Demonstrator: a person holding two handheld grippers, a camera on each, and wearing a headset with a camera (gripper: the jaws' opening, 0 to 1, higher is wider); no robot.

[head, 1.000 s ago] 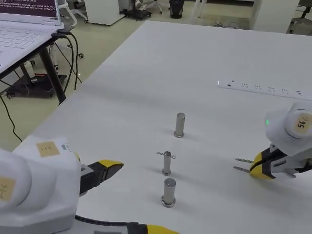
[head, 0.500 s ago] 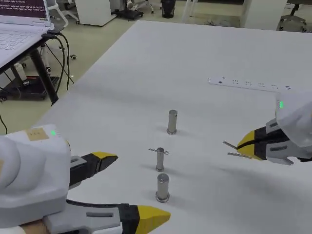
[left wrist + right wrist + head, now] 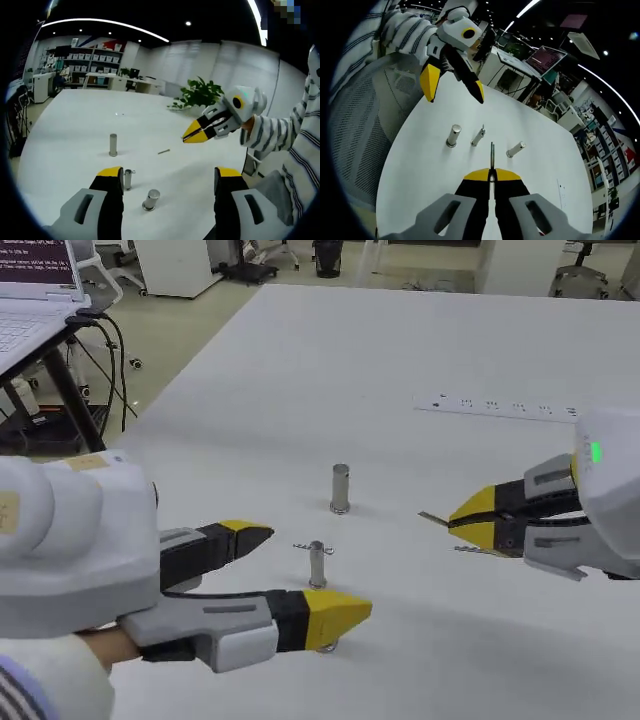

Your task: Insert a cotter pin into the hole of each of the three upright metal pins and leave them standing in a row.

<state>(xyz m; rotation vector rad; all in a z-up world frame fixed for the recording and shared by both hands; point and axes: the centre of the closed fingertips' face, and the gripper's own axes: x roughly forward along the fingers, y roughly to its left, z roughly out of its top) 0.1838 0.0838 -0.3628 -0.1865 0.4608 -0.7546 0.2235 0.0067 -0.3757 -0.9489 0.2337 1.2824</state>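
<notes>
In the left gripper view, at 6 o'clock, the left gripper point(image 3: 169, 172): two yellow tips wide apart, empty, over the white table point(image 3: 75, 115). From 8 o'clock toward 6, all three pins in full, each standing up: far metal pin point(image 3: 113, 145) with a bare top, middle metal pin point(image 3: 128, 179) with a fitted cotter pin point(image 3: 133, 172) through its top, near metal pin point(image 3: 150, 199) with a bare top. A little right of the far one, a loose cotter pin point(image 3: 164, 151), flat on the table, touching nothing. At 2 o'clock, the right gripper point(image 3: 192, 138), off the table, tips together, on an arm in a striped sleeve point(image 3: 280, 135).

In the head view, at 8 o'clock, the left gripper, open wide. Middle metal pin between its two tips, not touched. Near metal pin mostly hidden behind the lower tip. Far metal pin at 12 o'clock from the middle one, well clear. At 3 o'clock, the right gripper, pinched tight on a held cotter pin point(image 3: 432, 517), thin end pointing to 9 o'clock, toward the row but well apart from it. At 1 o'clock, a power strip point(image 3: 495, 407). At 10 o'clock, off the table, a laptop point(image 3: 30, 280).

In the right gripper view, at 6 o'clock, the closed tips with the held cotter pin straight out toward 12 o'clock. Past it, the row from left to right: near, middle, far. Thin end in line with the gap between middle and far. At 11 o'clock, the left gripper, open, beyond the row.
</notes>
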